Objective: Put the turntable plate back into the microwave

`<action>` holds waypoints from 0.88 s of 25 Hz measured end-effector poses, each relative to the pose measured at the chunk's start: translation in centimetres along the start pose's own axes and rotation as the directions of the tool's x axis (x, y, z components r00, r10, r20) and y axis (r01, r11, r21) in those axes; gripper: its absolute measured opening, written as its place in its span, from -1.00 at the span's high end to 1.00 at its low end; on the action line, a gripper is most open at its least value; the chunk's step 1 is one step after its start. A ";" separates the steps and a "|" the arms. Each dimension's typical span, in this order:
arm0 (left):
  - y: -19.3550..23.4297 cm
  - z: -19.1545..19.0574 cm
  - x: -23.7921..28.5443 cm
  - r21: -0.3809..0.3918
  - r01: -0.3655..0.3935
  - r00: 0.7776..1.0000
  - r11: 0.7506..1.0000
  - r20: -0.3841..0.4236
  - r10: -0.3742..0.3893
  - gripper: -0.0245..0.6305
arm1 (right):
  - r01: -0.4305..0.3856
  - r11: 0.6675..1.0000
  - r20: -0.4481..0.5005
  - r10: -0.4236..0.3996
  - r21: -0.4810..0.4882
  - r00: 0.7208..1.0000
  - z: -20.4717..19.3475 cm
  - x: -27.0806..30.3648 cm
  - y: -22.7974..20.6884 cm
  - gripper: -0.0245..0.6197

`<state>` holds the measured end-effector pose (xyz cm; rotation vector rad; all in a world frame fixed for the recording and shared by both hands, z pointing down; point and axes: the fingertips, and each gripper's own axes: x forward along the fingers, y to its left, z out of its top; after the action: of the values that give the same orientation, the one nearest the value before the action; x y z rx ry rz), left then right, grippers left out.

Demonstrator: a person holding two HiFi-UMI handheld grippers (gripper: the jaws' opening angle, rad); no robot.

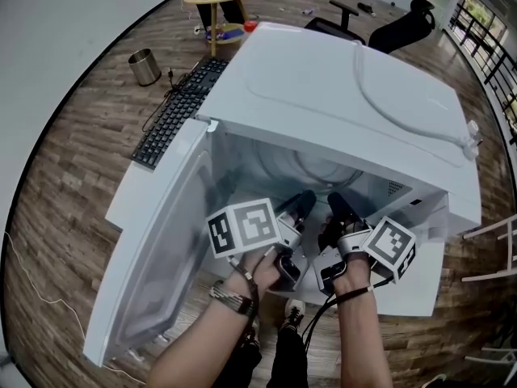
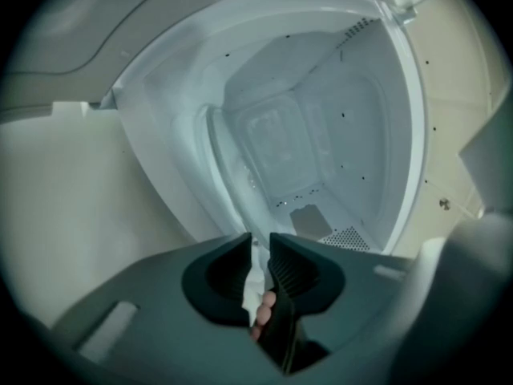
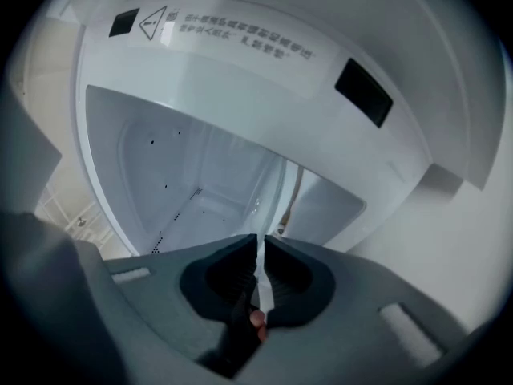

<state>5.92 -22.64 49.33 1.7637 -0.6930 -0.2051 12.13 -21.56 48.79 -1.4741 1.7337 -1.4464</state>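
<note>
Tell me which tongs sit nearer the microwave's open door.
The left tongs: they grip the turntable plate on the swung-open door side; the right tongs grip it farther from that door.

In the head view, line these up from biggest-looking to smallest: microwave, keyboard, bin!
Largest to smallest:
1. microwave
2. keyboard
3. bin
The bin stands farther from the camera, so its real size is unsure.

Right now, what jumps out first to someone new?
A white microwave fills the head view, door swung open to the left. The left gripper and right gripper reach into its mouth side by side, each shut on the rim of the glass turntable plate.
</note>
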 end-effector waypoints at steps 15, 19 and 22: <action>1.3 3.2 -3.0 0.023 -0.070 0.988 0.997 0.143 0.066 0.67 | 0.002 1.000 0.013 -0.002 0.013 1.000 0.3 -0.1 -0.1 0.84; 2.4 6.0 -4.5 0.113 -0.193 0.959 0.975 0.233 0.162 0.61 | 0.004 1.000 0.014 -0.004 0.009 1.000 0.1 0.0 -0.1 0.84; 2.6 6.7 -4.7 0.143 -0.233 0.948 0.962 0.253 0.192 0.62 | 0.014 1.000 0.013 -0.014 0.006 1.000 0.1 0.1 0.0 0.84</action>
<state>-1.99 -26.00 48.63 1.8284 -1.0968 -0.2148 12.15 -21.71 48.85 -1.4923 1.7131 -1.4443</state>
